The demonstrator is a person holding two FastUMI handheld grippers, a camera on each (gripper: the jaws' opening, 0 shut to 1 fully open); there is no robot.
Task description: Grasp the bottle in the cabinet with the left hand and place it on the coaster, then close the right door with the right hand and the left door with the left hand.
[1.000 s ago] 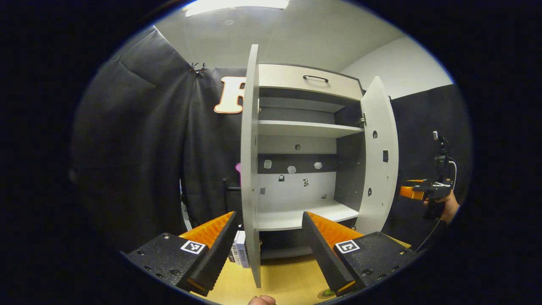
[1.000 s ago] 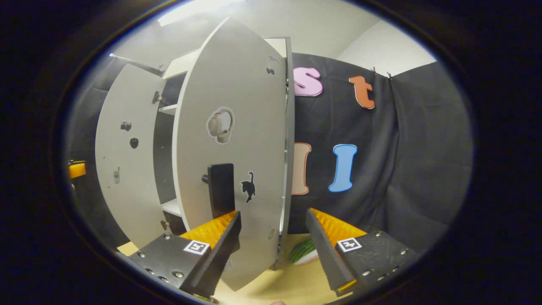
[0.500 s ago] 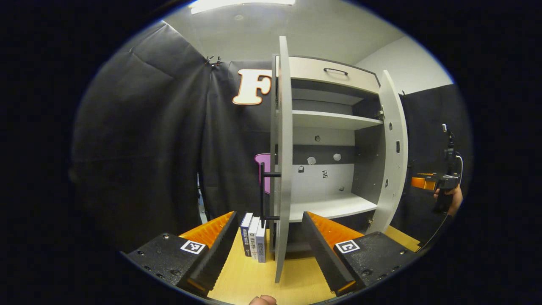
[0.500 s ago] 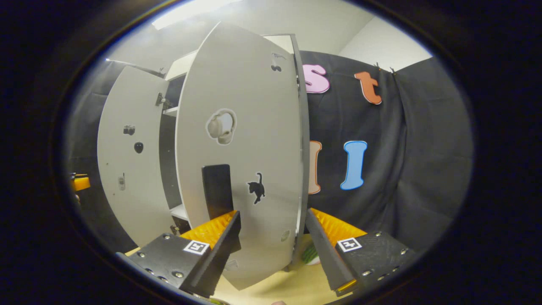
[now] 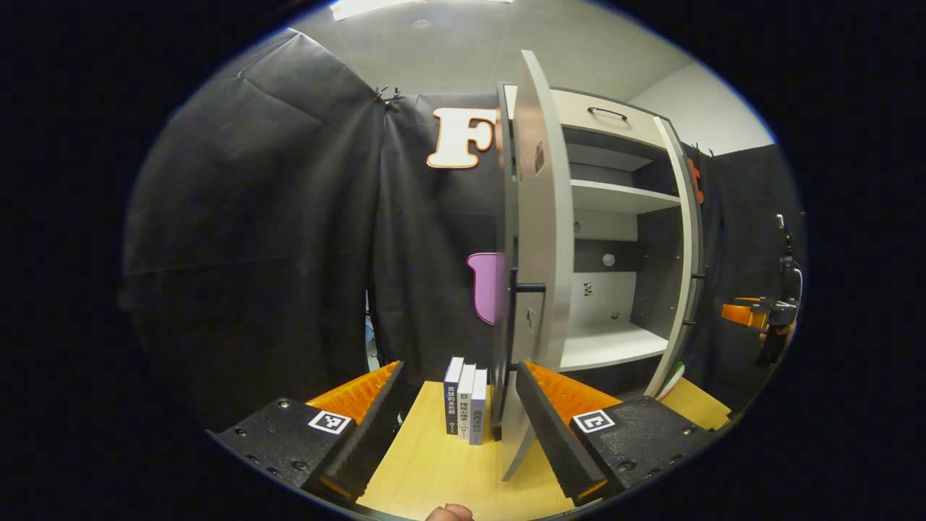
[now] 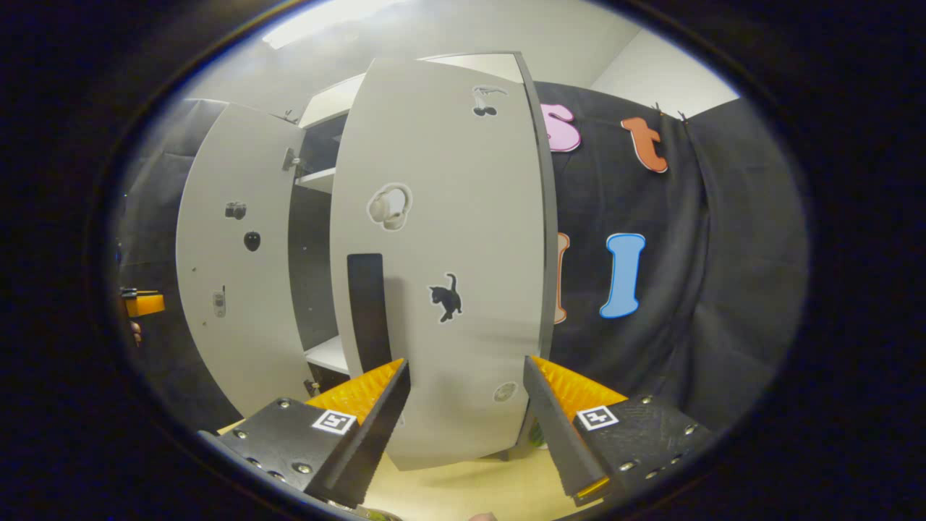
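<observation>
Pale wood tabletop [image 5: 434, 470] runs under my left gripper [image 5: 456, 423], whose fingers stand wide apart with nothing between them. Left of the cabinet [image 5: 615, 217] I count three books [image 5: 465, 399] standing upright on the wood, just beside the cabinet's base. The left door [image 5: 539, 253] is ajar, seen nearly edge-on, its lower edge close to my right finger; I cannot tell whether they touch. Inside the cabinet I count two white shelves, both bare. Right of the cabinet, the other gripper sits far off in a hand.

From my right gripper [image 6: 466, 427], also spread wide and holding nothing, the right door [image 6: 448, 253] faces me, partly swung in, bearing one dark handle [image 6: 365, 307] and a cat sticker [image 6: 445, 297].
</observation>
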